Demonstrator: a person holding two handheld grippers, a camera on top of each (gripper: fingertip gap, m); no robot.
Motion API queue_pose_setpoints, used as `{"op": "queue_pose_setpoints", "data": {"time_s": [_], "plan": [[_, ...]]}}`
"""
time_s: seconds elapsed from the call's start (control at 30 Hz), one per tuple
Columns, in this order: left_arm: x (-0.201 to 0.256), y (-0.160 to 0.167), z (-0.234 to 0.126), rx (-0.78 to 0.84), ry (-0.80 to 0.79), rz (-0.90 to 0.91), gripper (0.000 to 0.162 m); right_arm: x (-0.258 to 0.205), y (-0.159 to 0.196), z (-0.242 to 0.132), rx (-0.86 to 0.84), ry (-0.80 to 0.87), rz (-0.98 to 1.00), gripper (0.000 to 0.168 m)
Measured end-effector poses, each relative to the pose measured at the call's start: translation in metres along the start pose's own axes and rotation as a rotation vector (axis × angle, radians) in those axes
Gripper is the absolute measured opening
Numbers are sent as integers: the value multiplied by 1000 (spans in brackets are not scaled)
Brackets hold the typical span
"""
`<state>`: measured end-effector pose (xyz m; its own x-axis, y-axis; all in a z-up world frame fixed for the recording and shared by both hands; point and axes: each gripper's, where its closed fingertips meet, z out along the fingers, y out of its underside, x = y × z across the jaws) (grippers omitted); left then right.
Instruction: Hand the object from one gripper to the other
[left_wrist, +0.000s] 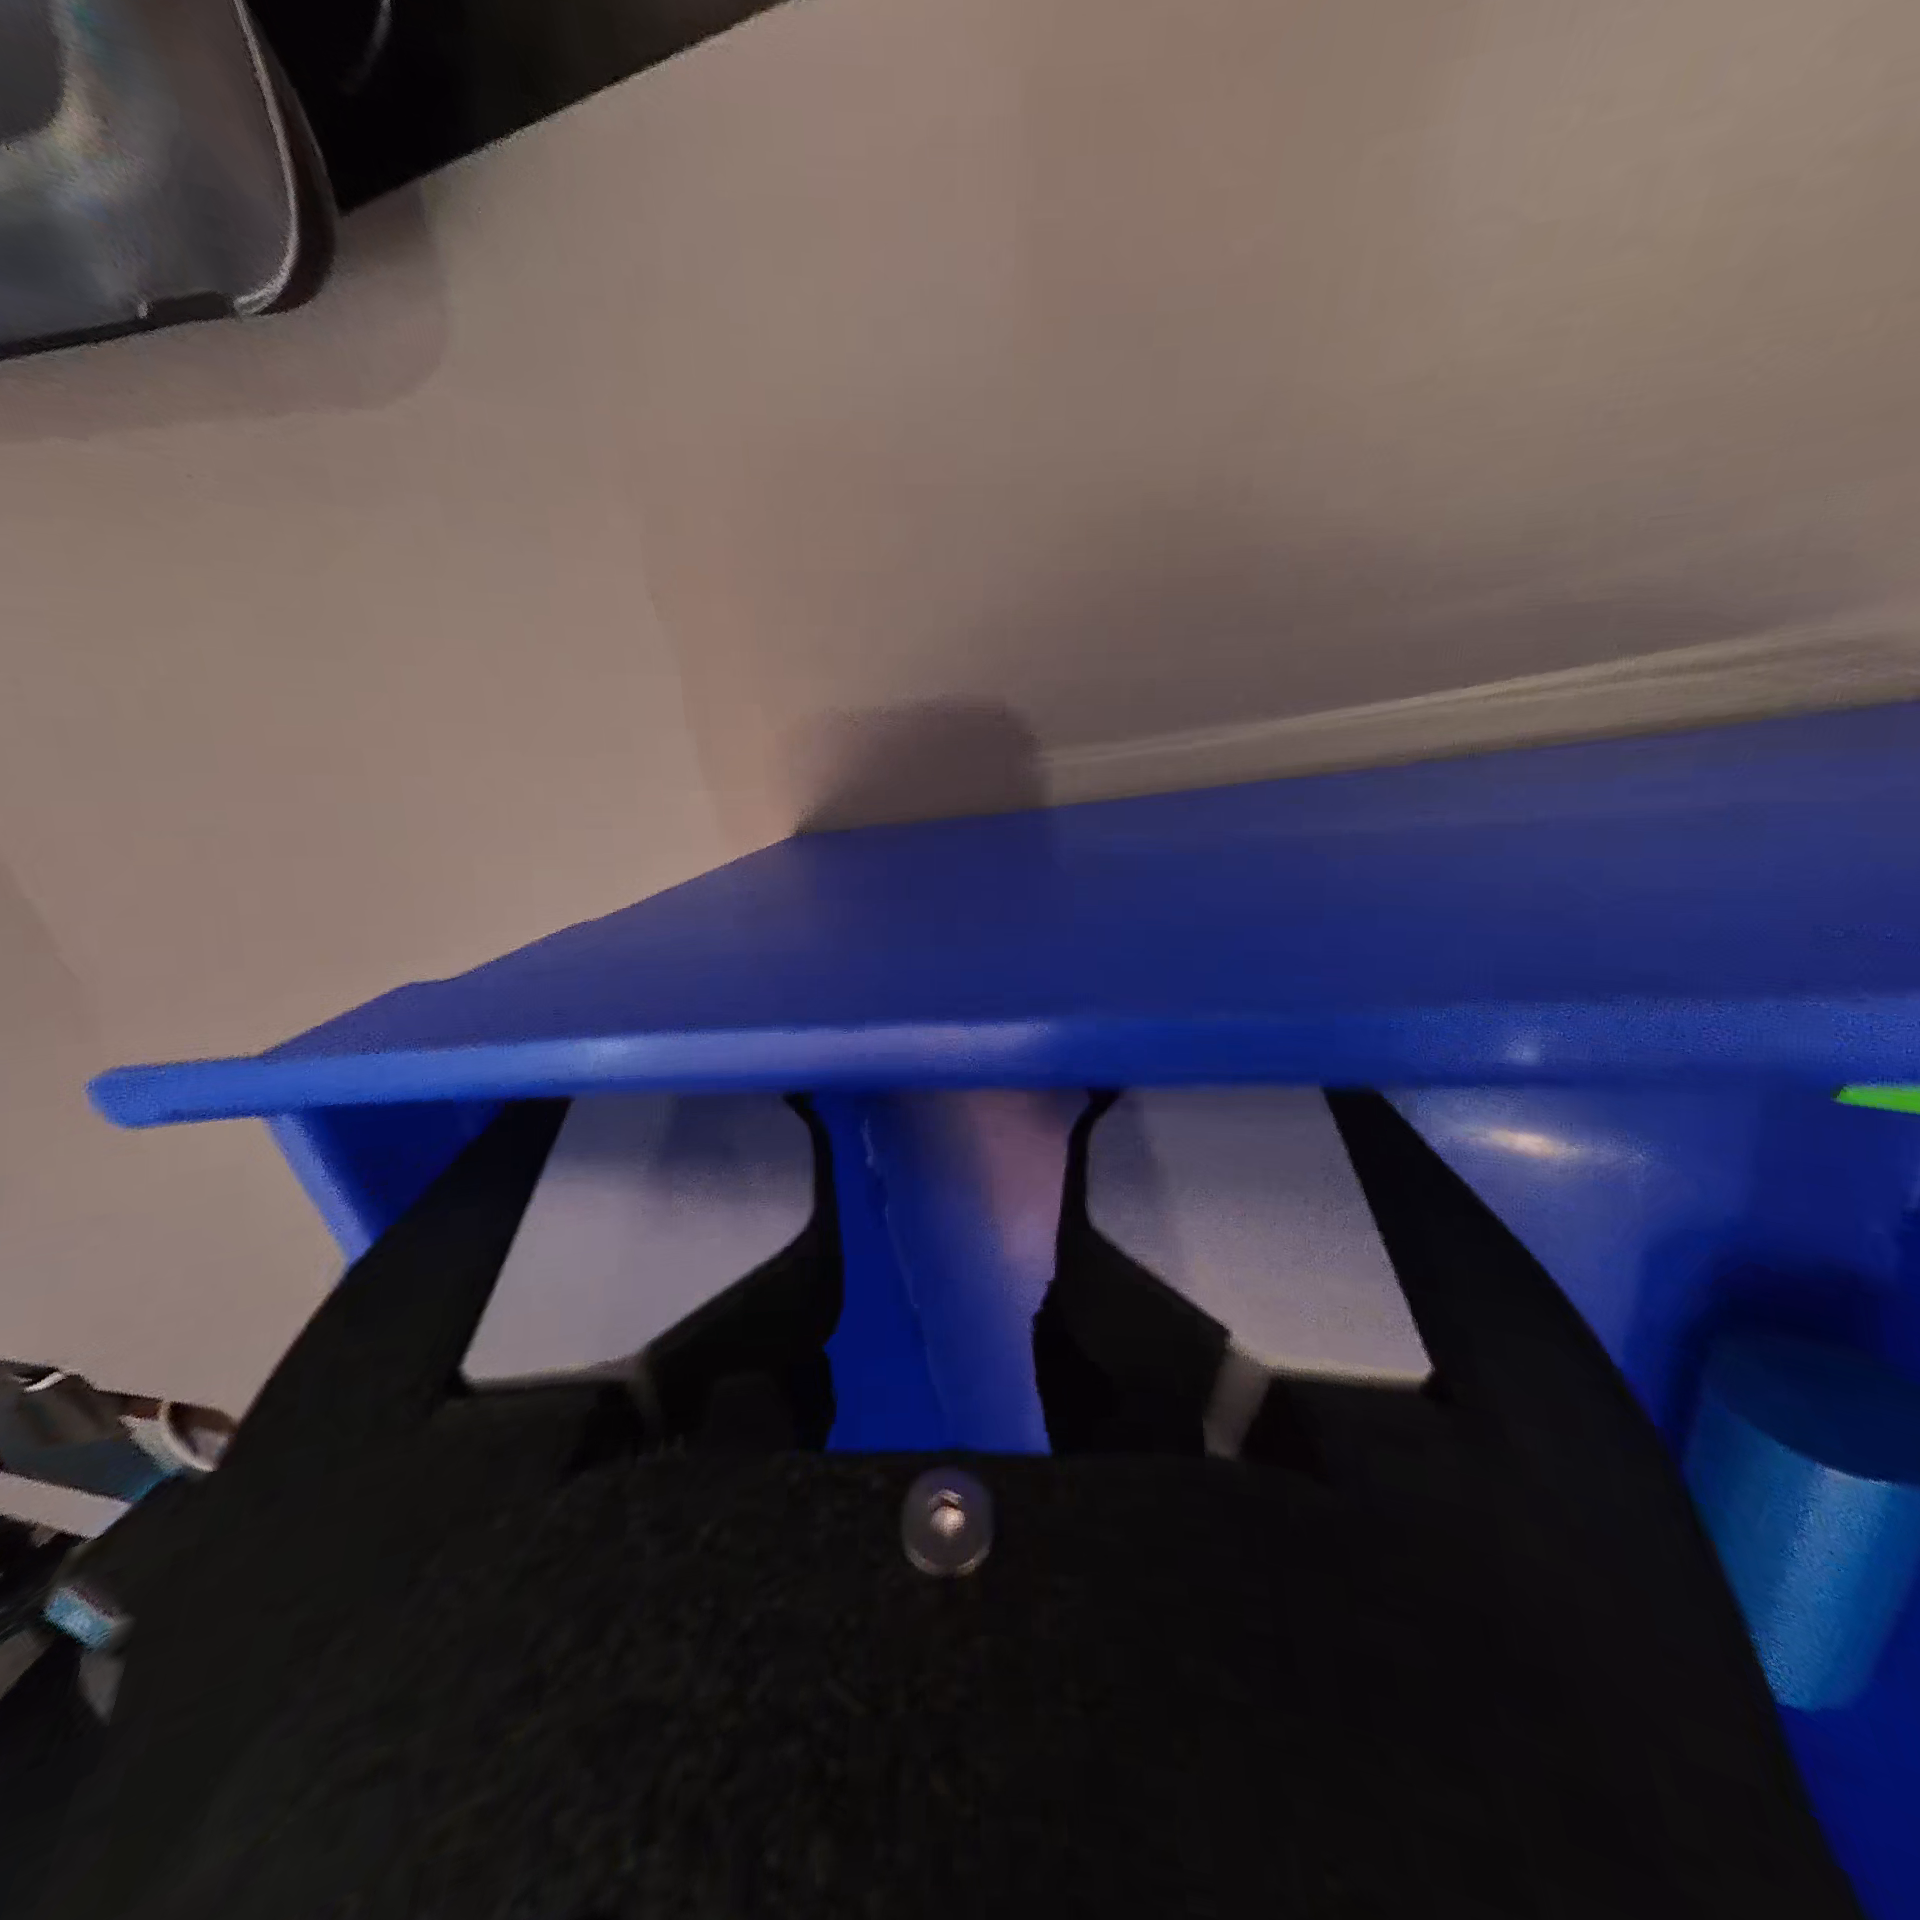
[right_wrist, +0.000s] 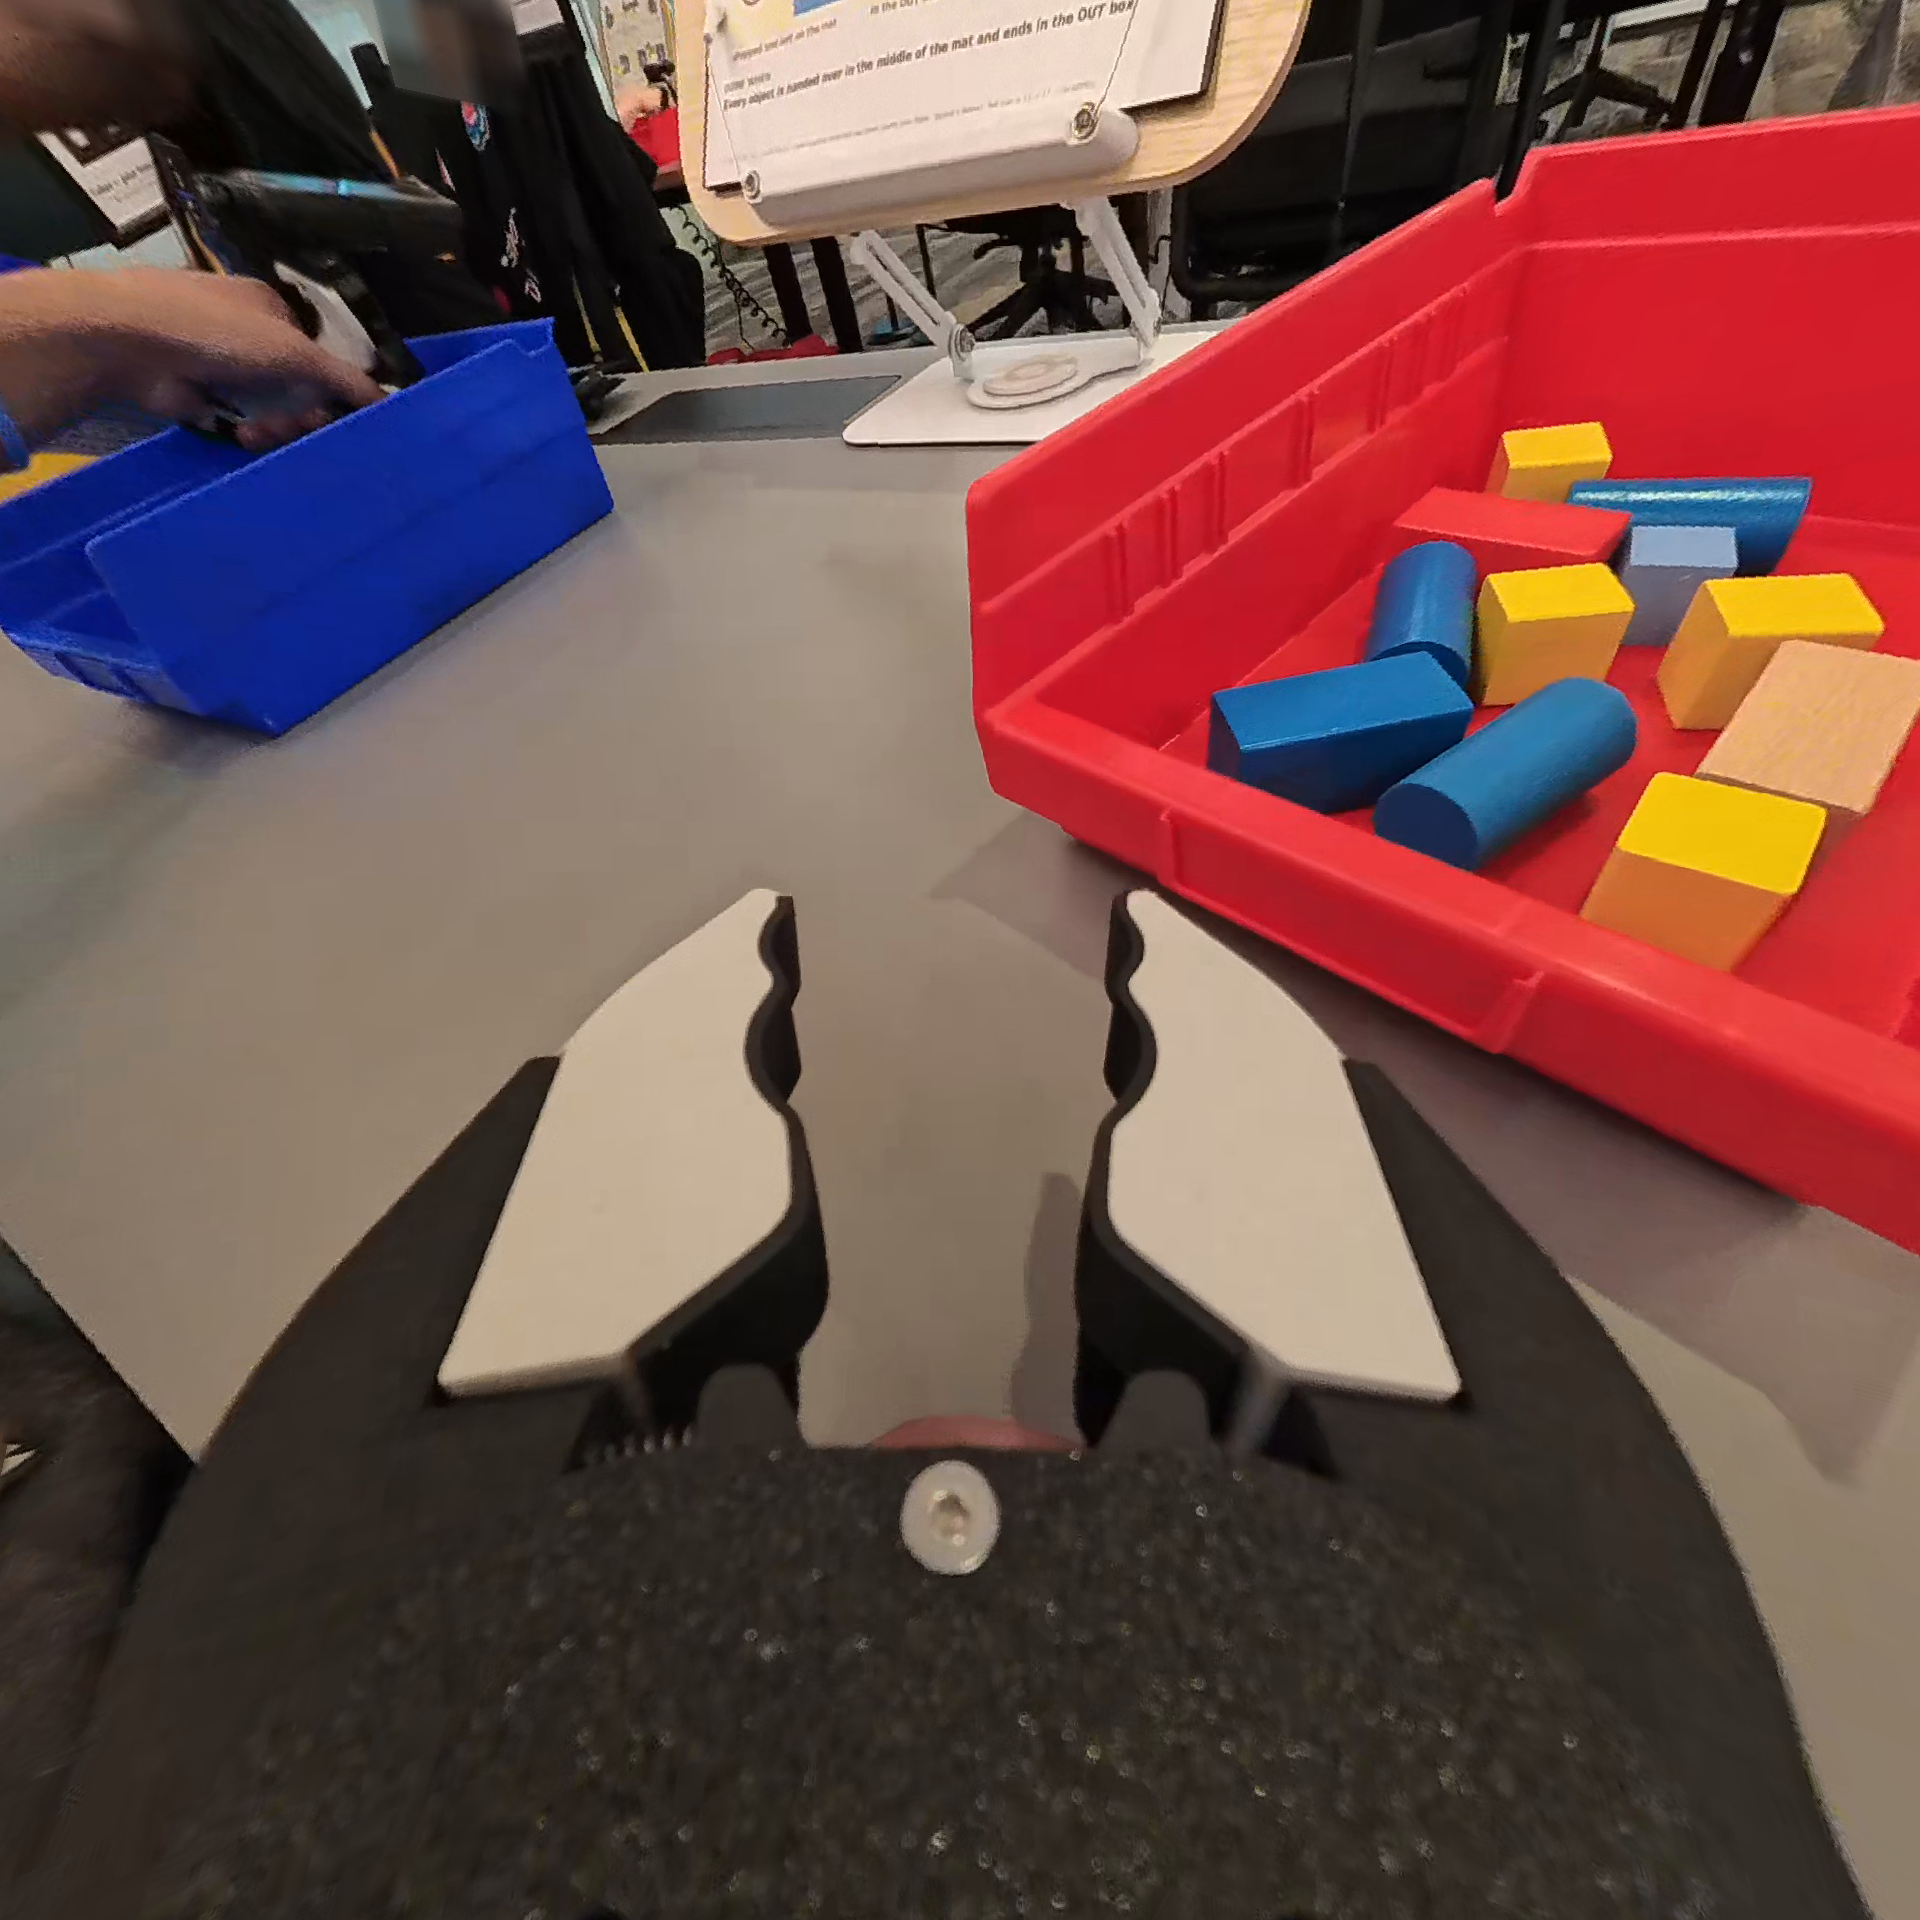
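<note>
1. The left tongs (left_wrist: 945, 1143) are nosed down into the blue plastic bin (left_wrist: 935, 966), tips tucked under its rim. The jaws stand apart with something blue filling the gap. Bin wall or a block? I cannot tell, so whether they grip anything is unclear.
2. The object to hand over looks to be in that blue bin. A blue cylindrical block (left_wrist: 1808, 1507) lies just right of the left tongs, with a sliver of green above it.
3. The right tongs (right_wrist: 951, 925) are released and empty, hanging above the bare grey worktop (right_wrist: 727, 779) between the two bins.
4. To do this well: get a square grip on one block, lift clear of the overhanging rim, and bring it to mid-worktop with one end left free for the right tongs.
5. Around: the person's hand (right_wrist: 187, 353) over the blue bin. At right, a red plastic bin (right_wrist: 1351, 935) holding yellow, blue, red and plain wooden blocks (right_wrist: 1507, 769). At the back, a wooden board on a white stand (right_wrist: 997, 135).
6. In the way: that blue rim, plus the red bin's near wall close to the right tongs.
</note>
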<state>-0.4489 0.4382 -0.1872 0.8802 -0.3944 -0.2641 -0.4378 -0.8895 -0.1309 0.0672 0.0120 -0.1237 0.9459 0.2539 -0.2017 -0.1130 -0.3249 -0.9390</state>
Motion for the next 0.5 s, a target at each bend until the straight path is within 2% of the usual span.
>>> {"op": "queue_pose_setpoints", "data": {"time_s": [0.1,0.13,0.2,0.33,0.5], "plan": [[1,4,0,-2,-12,-23,41,-3,1,3,-8,-9,-9,57],[-1,8,-1,-15,-26,-9,32,-4,1,4,-13,-9,-17,57],[6,14,-4,-21,15,3,31,-6,2,5,-22,-6,-36,56],[27,21,-31,73,222,-56,30,-8,2,4,-17,3,-60,56],[61,33,-116,350,596,-151,30,-11,1,2,-7,1,-78,56]]}}
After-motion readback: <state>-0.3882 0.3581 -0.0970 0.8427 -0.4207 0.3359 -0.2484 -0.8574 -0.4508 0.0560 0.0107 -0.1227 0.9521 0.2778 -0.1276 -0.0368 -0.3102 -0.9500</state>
